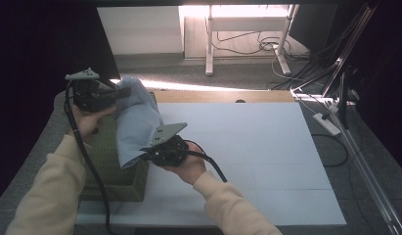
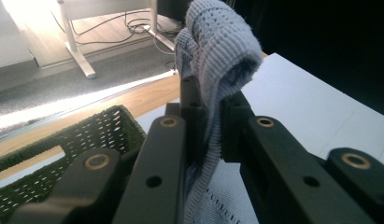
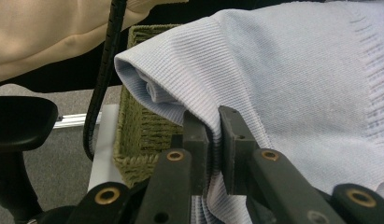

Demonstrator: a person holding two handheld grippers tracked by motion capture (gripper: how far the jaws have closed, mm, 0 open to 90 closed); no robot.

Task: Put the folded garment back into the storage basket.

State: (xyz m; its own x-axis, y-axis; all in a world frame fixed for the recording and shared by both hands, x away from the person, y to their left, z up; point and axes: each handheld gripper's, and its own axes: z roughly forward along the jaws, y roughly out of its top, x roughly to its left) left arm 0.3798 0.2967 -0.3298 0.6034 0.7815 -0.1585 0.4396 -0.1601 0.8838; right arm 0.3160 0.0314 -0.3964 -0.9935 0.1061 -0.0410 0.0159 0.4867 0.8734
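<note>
Hanging between the left gripper (image 1: 121, 93) and the right gripper (image 1: 145, 154), both clamped on it, the blue knit cloth (image 1: 135, 120) is held above the green basket (image 1: 121, 182); spreading it on the worktop (image 1: 247, 147) is judged left to do

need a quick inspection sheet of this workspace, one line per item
surface: white table top with a wooden strip along its far edge, bare on the right side
job's things: light blue knitted cloth held up above a green woven basket at the table's left edge
clutter: nothing seen
grippers: left gripper shut on the cloth's upper corner; right gripper shut on its lower edge
cables: a black cable trails from the left gripper over the sleeve; another runs from the right gripper
surroundings: grey carpet, white desk legs with loose wires on the floor, a power strip at right
</note>
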